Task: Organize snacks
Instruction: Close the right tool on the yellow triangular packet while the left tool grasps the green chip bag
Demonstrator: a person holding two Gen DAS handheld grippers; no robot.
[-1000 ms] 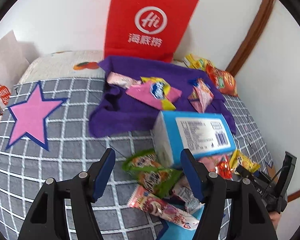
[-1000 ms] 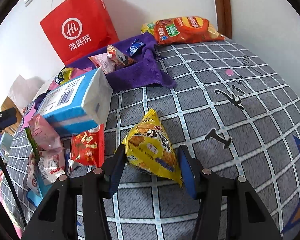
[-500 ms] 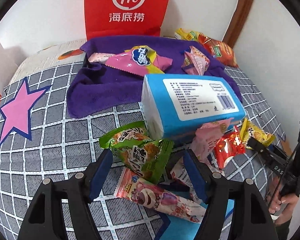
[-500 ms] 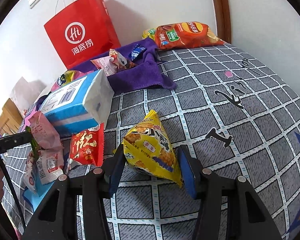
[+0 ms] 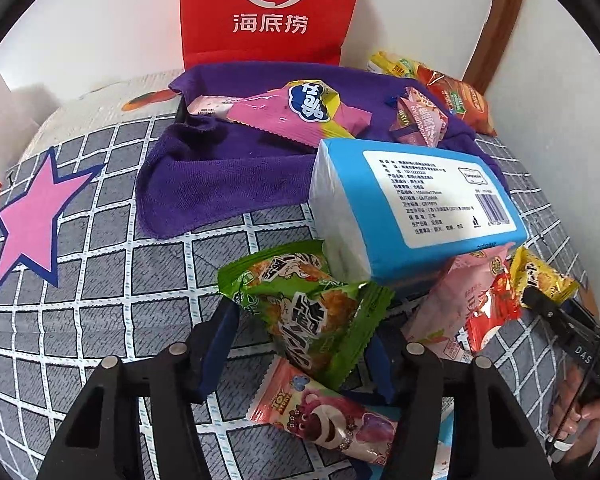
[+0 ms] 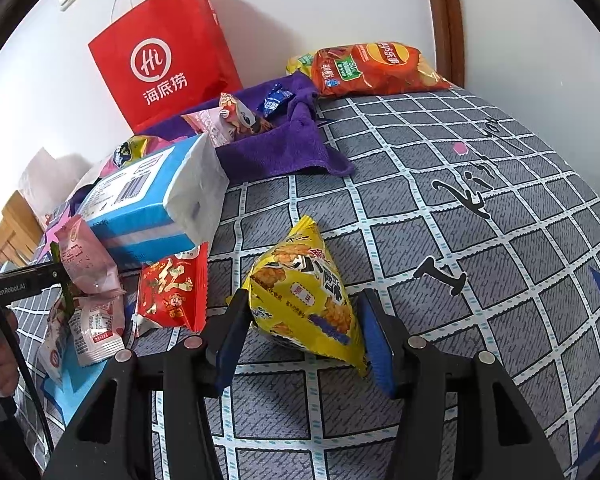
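My left gripper (image 5: 300,348) is open, its blue pads on either side of a green snack packet (image 5: 308,312) lying on the grey checked bedspread (image 5: 112,280). A pink packet (image 5: 328,424) lies just below it. My right gripper (image 6: 304,336) is open around a yellow snack packet (image 6: 304,296); the pads stand close to its sides. A red packet (image 6: 172,292) and pink packets (image 6: 88,264) lie to its left. A purple-cloth-lined tray (image 5: 228,168) holds several snacks, also in the right wrist view (image 6: 276,148).
A blue tissue pack (image 5: 412,208) lies between the tray and the loose snacks. A red paper bag (image 5: 272,12) stands against the wall behind the tray. An orange crisp bag (image 6: 372,68) lies at the back right corner by the wooden door frame (image 6: 440,16).
My left gripper has moved forward and down, from short of the green packet to straddling it. My right gripper has stayed around the yellow packet, barely moving.
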